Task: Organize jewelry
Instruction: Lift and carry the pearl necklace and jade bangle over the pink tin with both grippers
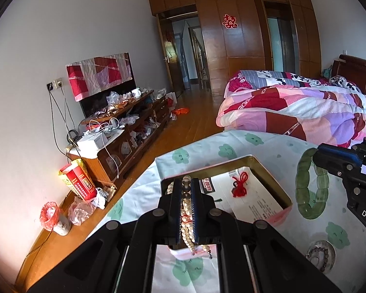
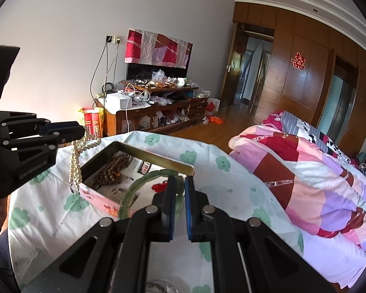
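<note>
1. Ok, we see L gripper [image 1: 186, 188] clamped on pearl necklace [image 1: 186, 216], above tin [image 1: 278, 183].
2. R gripper [image 2: 180, 188] clamped on green bracelet [image 1: 305, 185], beside tin's rim.
3. Both lifted off tablecloth [image 2: 48, 210].

We see the left gripper [image 1: 186, 190] angled downward, jaws clamped tight. The right gripper [image 2: 180, 187] matches, jaws closed too.

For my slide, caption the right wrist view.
Right tongs grip a green bangle over an open tin.

Open tin [image 1: 268, 171] below, bedding [image 2: 305, 171] alongside.
</note>
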`<state>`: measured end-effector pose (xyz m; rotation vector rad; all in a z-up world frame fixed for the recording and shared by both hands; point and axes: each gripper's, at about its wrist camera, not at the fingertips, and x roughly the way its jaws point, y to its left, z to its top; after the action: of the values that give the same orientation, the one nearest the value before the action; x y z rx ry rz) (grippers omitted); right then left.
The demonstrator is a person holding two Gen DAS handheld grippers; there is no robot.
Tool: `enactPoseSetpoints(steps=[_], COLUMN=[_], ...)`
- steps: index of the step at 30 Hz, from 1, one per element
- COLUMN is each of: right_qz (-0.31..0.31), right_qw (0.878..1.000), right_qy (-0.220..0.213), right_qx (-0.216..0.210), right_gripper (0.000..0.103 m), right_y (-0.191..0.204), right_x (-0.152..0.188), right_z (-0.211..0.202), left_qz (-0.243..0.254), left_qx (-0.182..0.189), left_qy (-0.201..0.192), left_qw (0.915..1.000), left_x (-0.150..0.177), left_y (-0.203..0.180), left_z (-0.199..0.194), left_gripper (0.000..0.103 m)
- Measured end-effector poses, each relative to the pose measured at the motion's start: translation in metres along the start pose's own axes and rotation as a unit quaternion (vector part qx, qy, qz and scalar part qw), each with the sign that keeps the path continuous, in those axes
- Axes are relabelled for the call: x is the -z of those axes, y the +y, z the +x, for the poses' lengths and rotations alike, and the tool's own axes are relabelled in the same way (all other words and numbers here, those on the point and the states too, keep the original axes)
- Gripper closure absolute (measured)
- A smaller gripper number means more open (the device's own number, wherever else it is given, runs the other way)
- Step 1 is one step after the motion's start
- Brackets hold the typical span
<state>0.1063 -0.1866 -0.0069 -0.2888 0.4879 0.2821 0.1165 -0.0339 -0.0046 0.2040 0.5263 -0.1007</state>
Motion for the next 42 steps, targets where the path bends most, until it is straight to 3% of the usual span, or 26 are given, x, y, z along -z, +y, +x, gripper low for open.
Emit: enactPoseSetpoints(steps=[19,42], right_qz=[-0.002,-0.015], right_qw=[1.000,0.997], right_qy=[0.009,0.080], right_qx=[-0.012,-0.013], right_gripper=[0.094,0.094], right_y=[-0.010,0.002], right_x=[-0.029,-0.023], right_z=[0.034,0.096], left_qz=[0.024,0.017], left_qx=[-0.006,0.002], left_qy=[-0.016,0.042], left_qw=[0.9996,0.9990], left_x=[-0.043,-0.025], left_y=[-0.002,-0.001], left_z=[0.028,0.091], left_gripper=[0.097,0.097])
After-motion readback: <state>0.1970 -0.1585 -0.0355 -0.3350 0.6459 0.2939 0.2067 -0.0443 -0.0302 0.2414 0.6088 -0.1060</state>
